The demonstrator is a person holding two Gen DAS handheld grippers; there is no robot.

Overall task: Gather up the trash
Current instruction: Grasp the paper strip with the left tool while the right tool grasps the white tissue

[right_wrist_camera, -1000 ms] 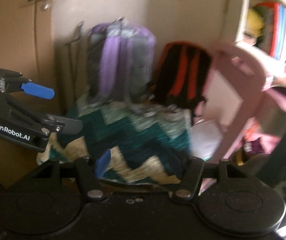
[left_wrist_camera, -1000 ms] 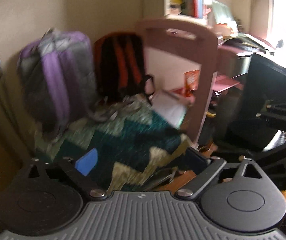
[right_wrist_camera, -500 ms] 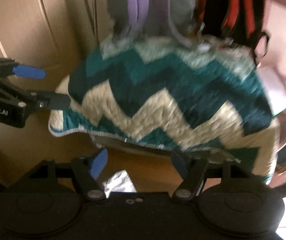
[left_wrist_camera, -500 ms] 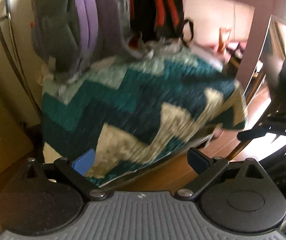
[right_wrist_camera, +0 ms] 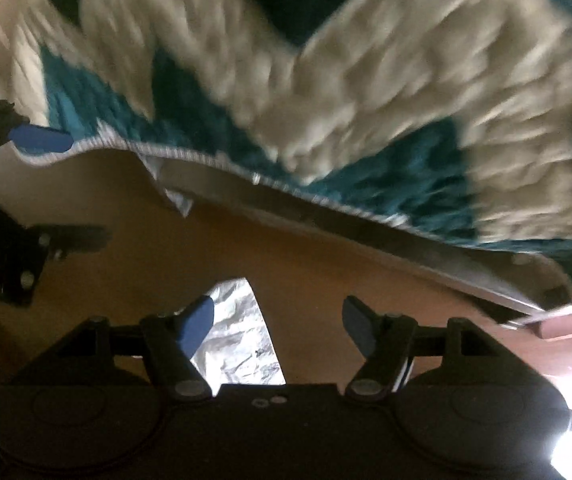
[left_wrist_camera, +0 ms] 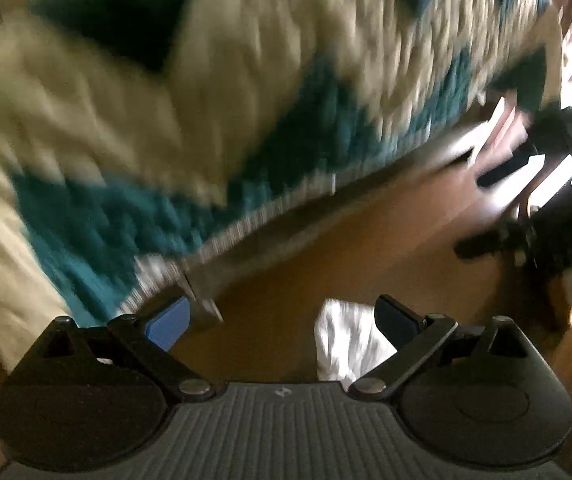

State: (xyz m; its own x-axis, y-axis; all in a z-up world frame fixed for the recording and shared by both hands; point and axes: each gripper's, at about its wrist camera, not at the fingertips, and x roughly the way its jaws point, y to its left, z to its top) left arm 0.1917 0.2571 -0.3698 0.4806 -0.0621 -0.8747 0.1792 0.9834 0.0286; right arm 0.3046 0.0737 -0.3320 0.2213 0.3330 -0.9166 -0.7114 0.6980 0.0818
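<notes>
Nothing is collected yet — the crumpled wrapper (right_wrist_camera: pixel 242 336) is left on the floor (right_wrist_camera: pixel 305 280), both the left gripper (left_wrist_camera: pixel 282 320) and right gripper (right_wrist_camera: pixel 278 324) spread apart, empty.

a teal-and-cream zigzag blanket (right_wrist_camera: pixel 365 100) overhangs a bed edge above a brown wooden floor (right_wrist_camera: pixel 286 256), all blurred.
</notes>
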